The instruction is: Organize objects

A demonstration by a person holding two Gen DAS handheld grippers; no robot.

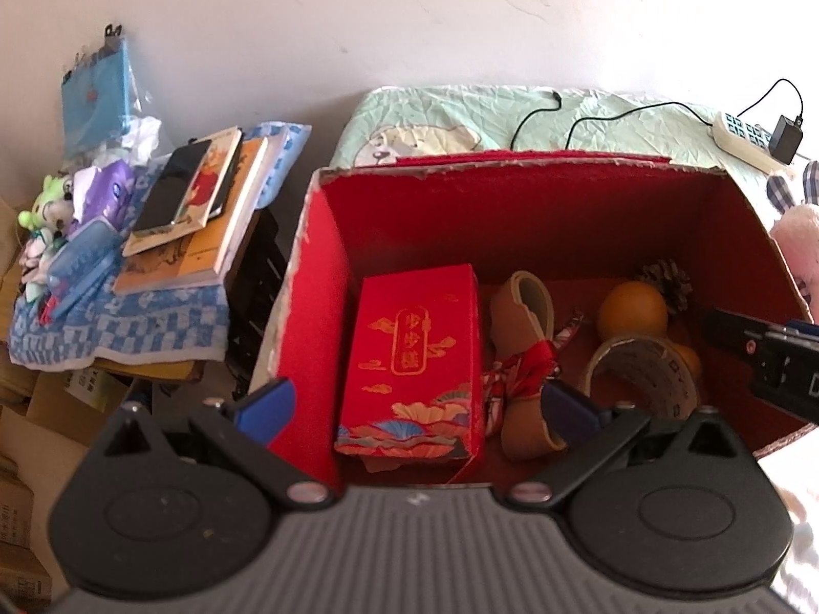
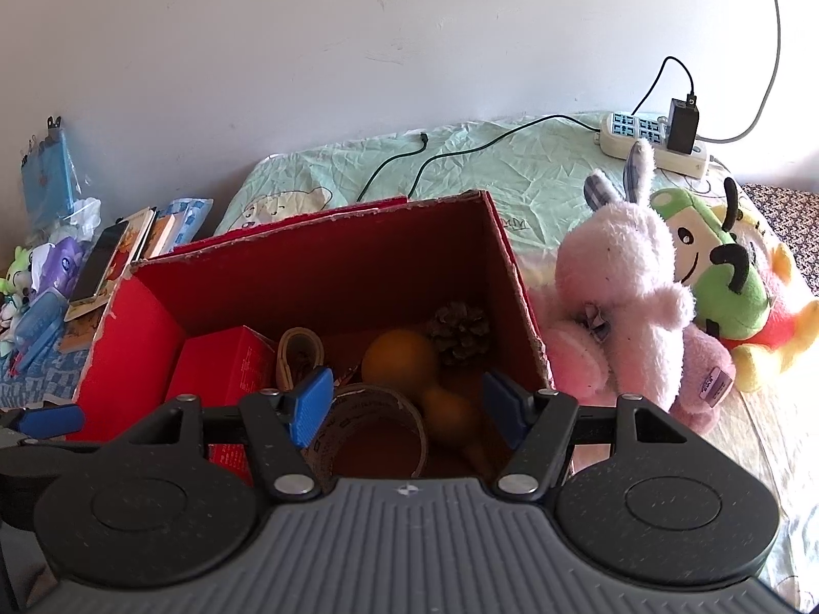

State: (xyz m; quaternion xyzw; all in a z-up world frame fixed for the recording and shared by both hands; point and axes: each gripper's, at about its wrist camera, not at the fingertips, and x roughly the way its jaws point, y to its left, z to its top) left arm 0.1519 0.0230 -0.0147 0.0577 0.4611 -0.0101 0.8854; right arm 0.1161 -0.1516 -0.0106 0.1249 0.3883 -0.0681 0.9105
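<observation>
An open red cardboard box [image 1: 312, 276] [image 2: 504, 250] sits on the bed. Inside lie a red gift carton [image 1: 414, 358] [image 2: 220, 368], a brown gourd tied with red ribbon [image 1: 522, 307], an orange gourd [image 1: 632, 309] [image 2: 399, 360], a pine cone [image 1: 668, 276] [image 2: 458, 330] and a tape roll [image 1: 645, 373] [image 2: 379, 422]. My left gripper [image 1: 417, 407] is open and empty above the box's near left side. My right gripper [image 2: 407, 404] is open and empty above the tape roll and orange gourd; it also shows in the left wrist view [image 1: 768, 353].
A pink plush rabbit [image 2: 629, 297] and a green and yellow plush toy [image 2: 727, 276] lie right of the box. A power strip [image 2: 650, 140] with cables lies at the bed's far edge. Left of the box a side table [image 1: 153, 327] holds books, a phone and small toys.
</observation>
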